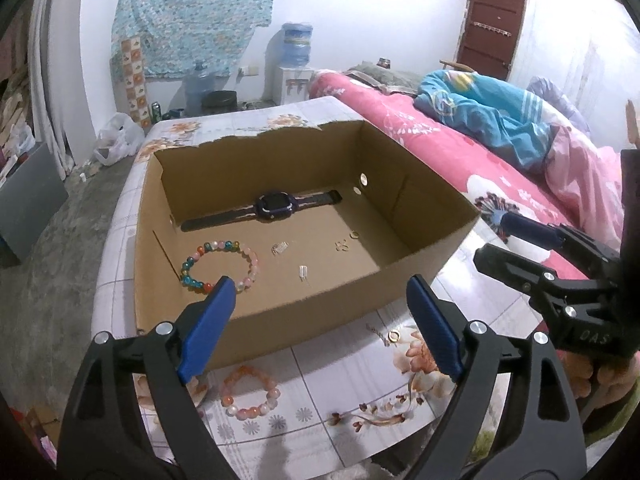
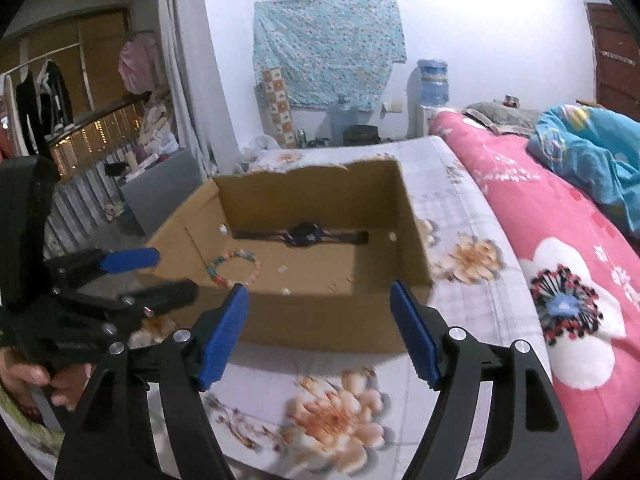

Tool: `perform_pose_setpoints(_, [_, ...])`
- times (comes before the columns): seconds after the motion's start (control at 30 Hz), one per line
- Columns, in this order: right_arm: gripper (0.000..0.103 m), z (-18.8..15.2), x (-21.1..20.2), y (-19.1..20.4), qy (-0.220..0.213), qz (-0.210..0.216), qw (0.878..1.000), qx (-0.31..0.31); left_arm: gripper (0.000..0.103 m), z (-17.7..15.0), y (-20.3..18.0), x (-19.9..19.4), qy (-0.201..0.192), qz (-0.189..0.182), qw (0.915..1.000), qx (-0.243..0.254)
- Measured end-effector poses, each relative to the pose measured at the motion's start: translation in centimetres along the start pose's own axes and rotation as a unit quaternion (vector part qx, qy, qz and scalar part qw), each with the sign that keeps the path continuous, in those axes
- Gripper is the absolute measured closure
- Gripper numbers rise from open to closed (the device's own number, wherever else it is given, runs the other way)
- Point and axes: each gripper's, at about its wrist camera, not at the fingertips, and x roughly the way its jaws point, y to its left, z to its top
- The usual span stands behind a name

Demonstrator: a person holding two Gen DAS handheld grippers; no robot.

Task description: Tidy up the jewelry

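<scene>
An open cardboard box point(image 1: 420, 276) point(image 2: 320, 320) stands on the floral tabletop. Inside lie a dark watch point(image 1: 276, 204) point(image 2: 304, 235), a multicoloured bead bracelet point(image 1: 218, 266) point(image 2: 234, 266) and small earrings point(image 1: 344, 244). A pink-orange bead bracelet point(image 1: 250, 392) and a gold ring point(image 1: 394, 336) lie on the table in front of the box. My left gripper point(image 1: 320, 292) is open and empty above the box's near wall. My right gripper point(image 2: 320, 296) is open and empty, also near the front wall; it shows at the right of the left wrist view point(image 1: 500, 240).
A bed with a pink floral cover point(image 2: 560, 264) and a blue blanket point(image 1: 488, 116) runs along the right of the table. The table's left edge point(image 1: 108, 264) drops to a concrete floor. A water dispenser point(image 1: 294, 64) stands at the far wall.
</scene>
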Motion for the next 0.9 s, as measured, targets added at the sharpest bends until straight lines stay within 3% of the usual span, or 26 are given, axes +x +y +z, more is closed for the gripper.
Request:
perform_pose_setpoints(0.17, [0.032,-2.7,0.5,-1.9,0.037,-0.017,0.999,0.003,0.019,-1.5,-1.3,0.6,-0.002,0.000,0.9994,0.035])
perform_pose_setpoints(0.3, [0.032,-4.7,1.8,-2.5,0.078,-0.021,0.997,0.005,0.019,-3.2,-2.3,1.5,0.019,-0.011,0.9976,0.066])
perform_pose_setpoints(0.37, [0.032,-5.5,2.1,-2.5,0.090,-0.021,0.996,0.005,0.019,-4.1,-2.9,2.0,0.026,-0.031,0.9958,0.083])
perform_pose_setpoints(0.6, [0.045,-6.8,3.7,-2.3,0.123,-0.010,0.992,0.009,0.019,-5.6,-4.4,4.8,0.049,-0.054,0.9916,0.107])
perform_pose_setpoints(0.7, [0.049,-7.0,4.2,-2.4,0.128,-0.007,0.992,0.011,0.032,-5.6,-4.6,5.9,0.056,-0.071,0.9905,0.104])
perform_pose_setpoints(0.77, [0.050,-7.0,4.4,-2.5,0.130,-0.005,0.991,0.014,0.047,-5.7,-4.8,6.8,0.063,-0.078,0.9895,0.105])
perform_pose_setpoints(0.9, [0.050,-7.1,4.9,-2.7,0.135,-0.003,0.991,0.019,0.064,-6.0,-5.9,8.9,0.084,-0.073,0.9856,0.128])
